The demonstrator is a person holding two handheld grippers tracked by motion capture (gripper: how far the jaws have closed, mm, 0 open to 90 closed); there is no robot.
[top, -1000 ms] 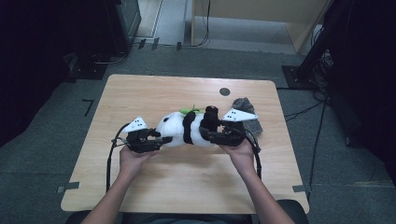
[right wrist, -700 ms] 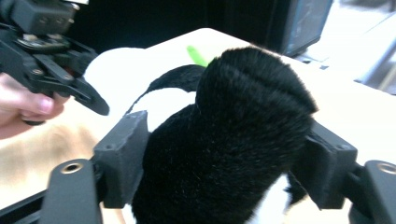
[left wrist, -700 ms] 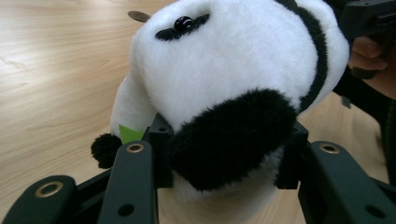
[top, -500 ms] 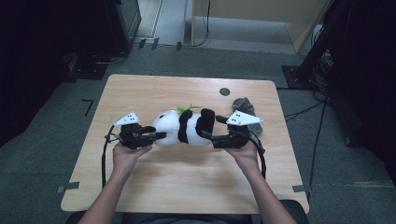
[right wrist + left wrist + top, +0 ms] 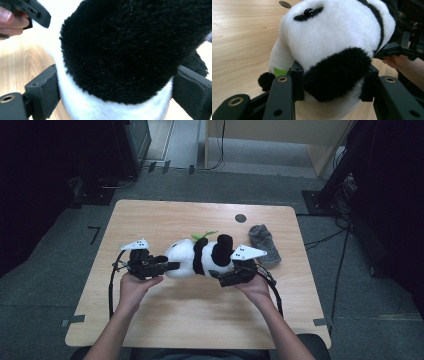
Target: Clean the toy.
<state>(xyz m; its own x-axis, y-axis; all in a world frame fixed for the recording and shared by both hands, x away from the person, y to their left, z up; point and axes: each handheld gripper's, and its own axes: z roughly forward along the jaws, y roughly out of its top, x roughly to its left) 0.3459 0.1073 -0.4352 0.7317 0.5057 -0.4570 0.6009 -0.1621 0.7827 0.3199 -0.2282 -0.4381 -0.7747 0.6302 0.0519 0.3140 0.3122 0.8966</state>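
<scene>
A black-and-white plush panda toy lies on its side at the middle of the light wooden table. The left gripper clamps the panda's black ear at the toy's left end. The right gripper straddles the panda's right end; its jaws have just been opening, the toy between them. A grey knitted cloth lies just beyond the panda's right end.

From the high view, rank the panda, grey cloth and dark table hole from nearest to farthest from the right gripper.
1. Panda: lying between the right gripper's jaws, toward table centre.
2. Grey cloth: just beyond that gripper, on the table's right side.
3. Dark hole: farther back, near the far edge.
</scene>
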